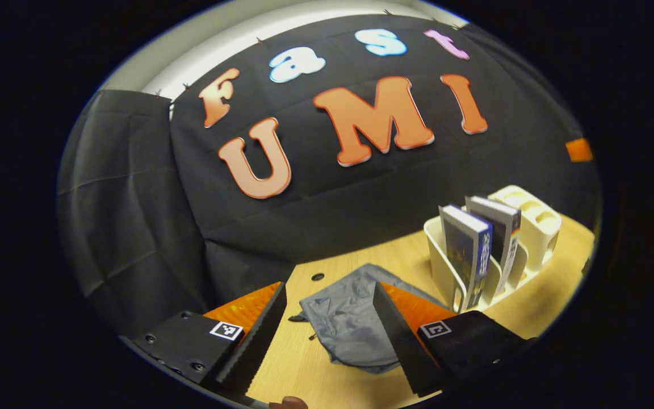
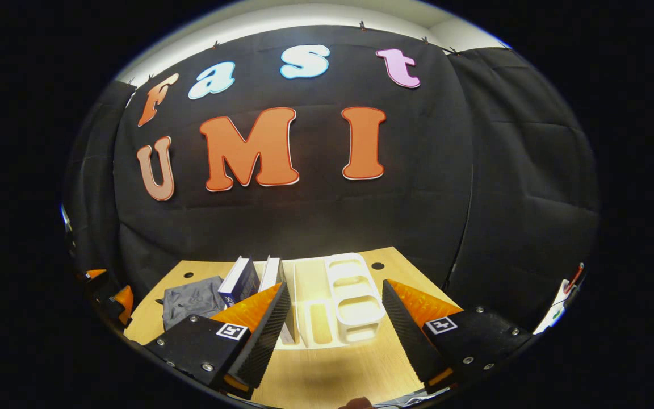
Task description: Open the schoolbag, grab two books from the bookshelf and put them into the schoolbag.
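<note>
You have not started the real work yet. Your left gripper (image 1: 330,335) is wide open and holds nothing; the grey schoolbag (image 1: 347,324) lies flat on the table (image 1: 531,309) just ahead of it, and looks shut. The two books (image 1: 477,250) stand in the white bookshelf (image 1: 525,227), ahead and to its right. Your right gripper (image 2: 335,329) is open and empty too, with the bookshelf straight ahead. All the steps are left.

The right gripper (image 2: 335,324) finger hides the lower half of one book (image 2: 273,275). The schoolbag's (image 1: 349,324) near edge lies behind the left gripper (image 1: 327,335) finger.
</note>
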Demonstrator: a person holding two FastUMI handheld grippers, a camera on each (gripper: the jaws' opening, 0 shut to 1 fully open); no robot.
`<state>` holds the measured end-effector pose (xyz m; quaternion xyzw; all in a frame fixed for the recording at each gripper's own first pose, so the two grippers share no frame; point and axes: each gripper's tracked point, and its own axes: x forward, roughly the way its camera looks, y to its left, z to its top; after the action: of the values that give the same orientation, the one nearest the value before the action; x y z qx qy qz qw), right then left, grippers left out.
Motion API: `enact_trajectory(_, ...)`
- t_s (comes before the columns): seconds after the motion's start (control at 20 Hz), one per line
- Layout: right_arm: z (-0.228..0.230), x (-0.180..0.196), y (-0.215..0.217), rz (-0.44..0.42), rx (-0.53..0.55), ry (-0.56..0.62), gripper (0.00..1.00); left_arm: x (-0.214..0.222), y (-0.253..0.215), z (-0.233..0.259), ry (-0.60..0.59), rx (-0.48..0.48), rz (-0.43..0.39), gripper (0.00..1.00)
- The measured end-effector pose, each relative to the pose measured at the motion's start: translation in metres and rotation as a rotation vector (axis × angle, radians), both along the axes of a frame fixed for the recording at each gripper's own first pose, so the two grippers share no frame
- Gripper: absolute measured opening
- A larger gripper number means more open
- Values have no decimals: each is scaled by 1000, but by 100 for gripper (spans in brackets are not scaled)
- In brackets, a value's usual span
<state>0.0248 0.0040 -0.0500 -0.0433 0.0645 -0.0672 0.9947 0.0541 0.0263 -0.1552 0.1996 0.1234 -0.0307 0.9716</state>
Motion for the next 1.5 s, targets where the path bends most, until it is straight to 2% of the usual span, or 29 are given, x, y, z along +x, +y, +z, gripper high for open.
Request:
enact_trajectory(0.3, -20, -6, -28, -66, -6, 55, 98, -2, 0, -95, 145, 211, -36, 98)
enact_trajectory(0.45, -28, -10, -38, -90, -13, 78, 98, -6, -14, -127, 180, 309, -98, 98)
enact_trajectory(0.65, -38, -14, -45, -105, 5, 106, 98, -13, -33, -169, 250, 384, -180, 97)
enact_trajectory(1.15, -52, -33, -79, -182, 21, 163, 98, -4, -77, -210, 319, 463, -292, 97)
enact_trajectory(1.5, -64, -35, -93, -212, 54, 198, 98, 17, -86, -219, 330, 509, -315, 98)
